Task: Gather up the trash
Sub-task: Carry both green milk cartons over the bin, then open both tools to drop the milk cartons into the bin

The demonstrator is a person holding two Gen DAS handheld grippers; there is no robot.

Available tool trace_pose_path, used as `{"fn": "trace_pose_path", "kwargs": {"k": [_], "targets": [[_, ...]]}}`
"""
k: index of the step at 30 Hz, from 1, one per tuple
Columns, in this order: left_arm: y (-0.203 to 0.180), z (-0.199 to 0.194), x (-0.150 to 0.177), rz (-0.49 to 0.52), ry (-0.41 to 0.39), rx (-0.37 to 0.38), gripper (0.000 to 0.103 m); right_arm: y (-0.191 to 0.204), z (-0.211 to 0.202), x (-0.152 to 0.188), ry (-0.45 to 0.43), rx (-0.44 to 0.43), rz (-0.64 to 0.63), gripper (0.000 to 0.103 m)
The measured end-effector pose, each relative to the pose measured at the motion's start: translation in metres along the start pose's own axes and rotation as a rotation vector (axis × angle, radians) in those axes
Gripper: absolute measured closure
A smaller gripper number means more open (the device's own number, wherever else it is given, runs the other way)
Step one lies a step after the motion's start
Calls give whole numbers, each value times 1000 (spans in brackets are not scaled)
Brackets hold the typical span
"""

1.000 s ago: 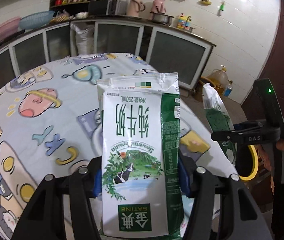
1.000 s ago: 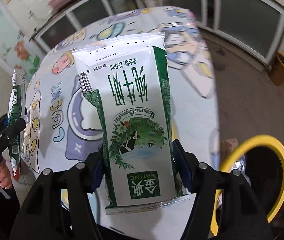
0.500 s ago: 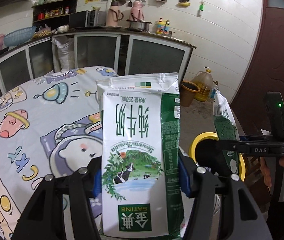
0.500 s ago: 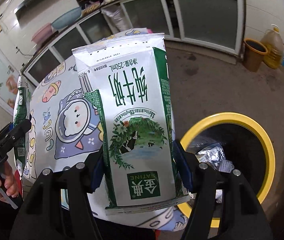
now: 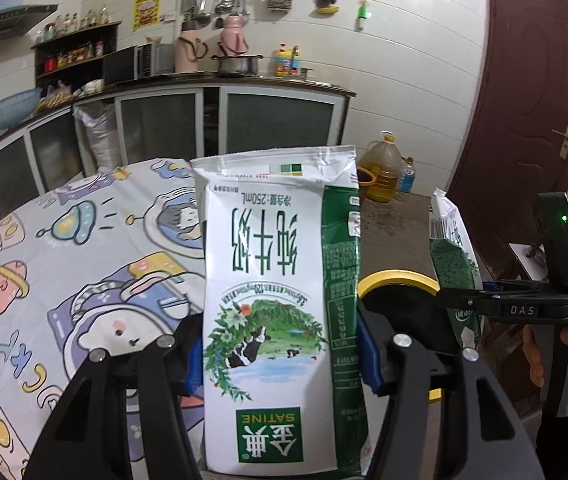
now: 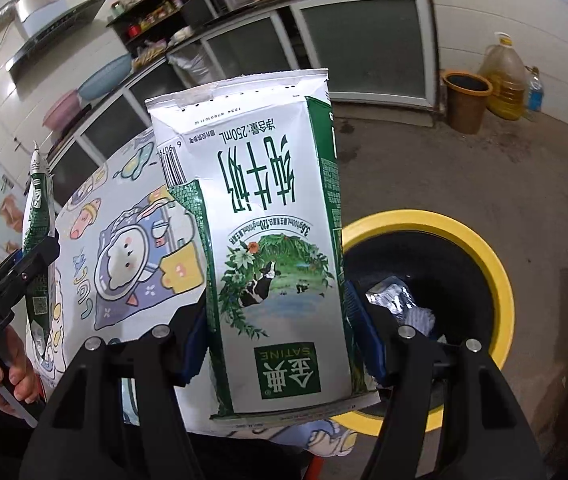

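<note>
My left gripper [image 5: 280,356] is shut on a green and white milk carton [image 5: 280,304], held upside down above the table edge. My right gripper [image 6: 276,344] is shut on a second, like milk carton [image 6: 272,248], also upside down, beside the yellow-rimmed trash bin [image 6: 499,276]. The bin holds crumpled silver and white wrappers [image 6: 399,300]. In the left wrist view the right gripper [image 5: 455,304] with its carton [image 5: 451,256] shows at the right, over the bin [image 5: 399,278]. In the right wrist view the left gripper [image 6: 36,256] with its carton [image 6: 38,216] shows at the far left.
A round table with a cartoon-print cloth [image 5: 64,264] lies to the left of the bin. Kitchen cabinets [image 5: 276,120] run along the back wall. An oil jug [image 6: 505,76], a brown bucket [image 6: 465,100] and a bottle stand on the floor by a dark red door [image 5: 531,120].
Both grippers have swung right, away from the table, with their cartons still held. The bin has come into view, and the right carton now stands right beside its opening.
</note>
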State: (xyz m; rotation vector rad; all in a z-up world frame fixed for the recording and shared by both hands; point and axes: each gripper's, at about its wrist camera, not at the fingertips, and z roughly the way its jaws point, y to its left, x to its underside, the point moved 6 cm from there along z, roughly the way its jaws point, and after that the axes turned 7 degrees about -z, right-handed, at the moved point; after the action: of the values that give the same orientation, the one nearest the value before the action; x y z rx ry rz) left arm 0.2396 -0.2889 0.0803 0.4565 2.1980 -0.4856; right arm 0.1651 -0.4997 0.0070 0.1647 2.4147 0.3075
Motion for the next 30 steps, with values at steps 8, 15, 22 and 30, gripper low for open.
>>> {"fn": "trace_pose_path", "kwargs": {"k": [8,15,22,30], "targets": [[-38,19,2,62,4,40,48,-45,-7,15,-15,41,93,43],[-67,40,7,104,32,70,48,-75,-1,32,-4,75,149,43],[-93,70,14,136,75,90,47,-99,18,49,32,112,211,43],[-118,127,31,119,165,128,47,-120,49,62,92,166,279,47]]}}
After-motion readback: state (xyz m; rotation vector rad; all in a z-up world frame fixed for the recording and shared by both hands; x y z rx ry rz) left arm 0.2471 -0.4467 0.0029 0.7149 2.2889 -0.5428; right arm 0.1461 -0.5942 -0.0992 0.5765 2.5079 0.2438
